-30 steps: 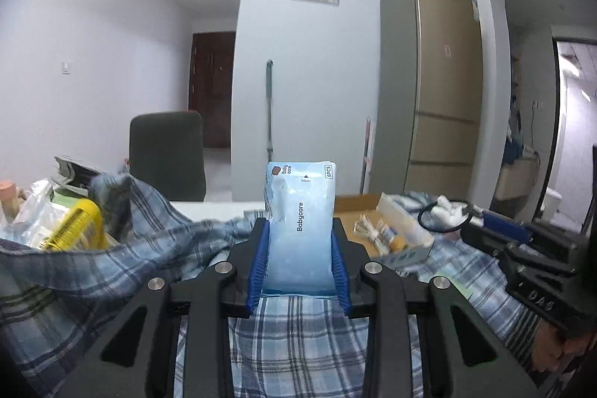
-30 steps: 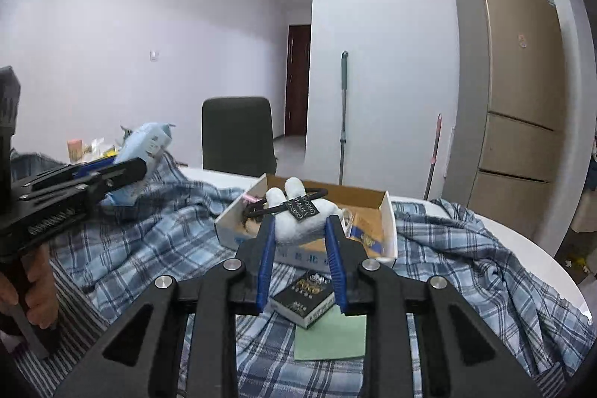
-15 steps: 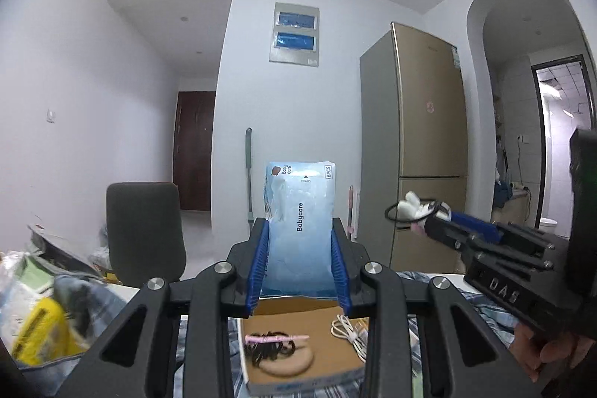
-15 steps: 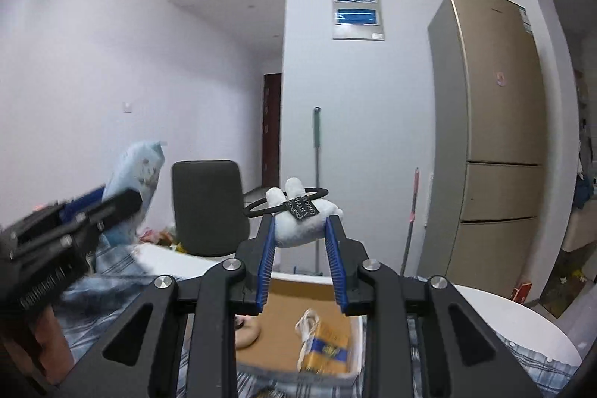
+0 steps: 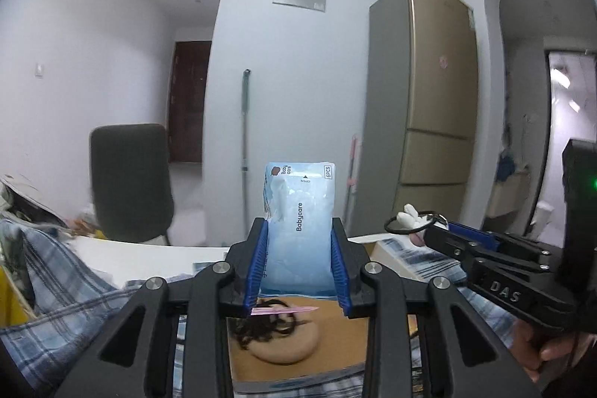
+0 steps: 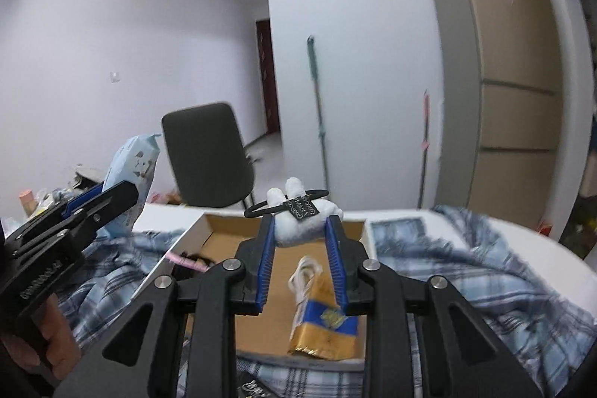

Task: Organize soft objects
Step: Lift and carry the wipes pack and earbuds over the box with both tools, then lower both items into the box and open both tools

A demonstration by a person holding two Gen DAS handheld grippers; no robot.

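Your left gripper [image 5: 299, 267] is clamped on the wipes pack [image 5: 299, 222] — blue pads pressing both sides, pack standing upright above the fingers. Your right gripper [image 6: 301, 241] is pinched nearly closed on the white plush [image 6: 302, 219], which carries a black hair tie [image 6: 285, 206] looped over it. Both loads hang above the open cardboard box [image 6: 209, 222] that sits on the plaid cloth [image 6: 466, 271].

The step in hand looks like the drop into the box, so pick your spots before you lower. Under the left gripper the floor already holds a beige puff [image 5: 283, 342] with dark hair ties and a pink stick [image 5: 283, 310] on it. Under the right lie a coiled white cable [image 6: 304, 273] and a yellow-blue packet [image 6: 324, 331]. The bare cardboard is between those two groups and toward the far wall.

- Tip the pack forward and down so it lands flat, not on end — upright it would likely topple onto the puff.
- Lower the plush close to the floor before you let go; the hair tie sits loosely and could slide off in a drop.
- Keep the two grippers apart over the box; they are near each other, and opening both at once risks a knock.
- Open the jaws only once each thing rests on cardboard.
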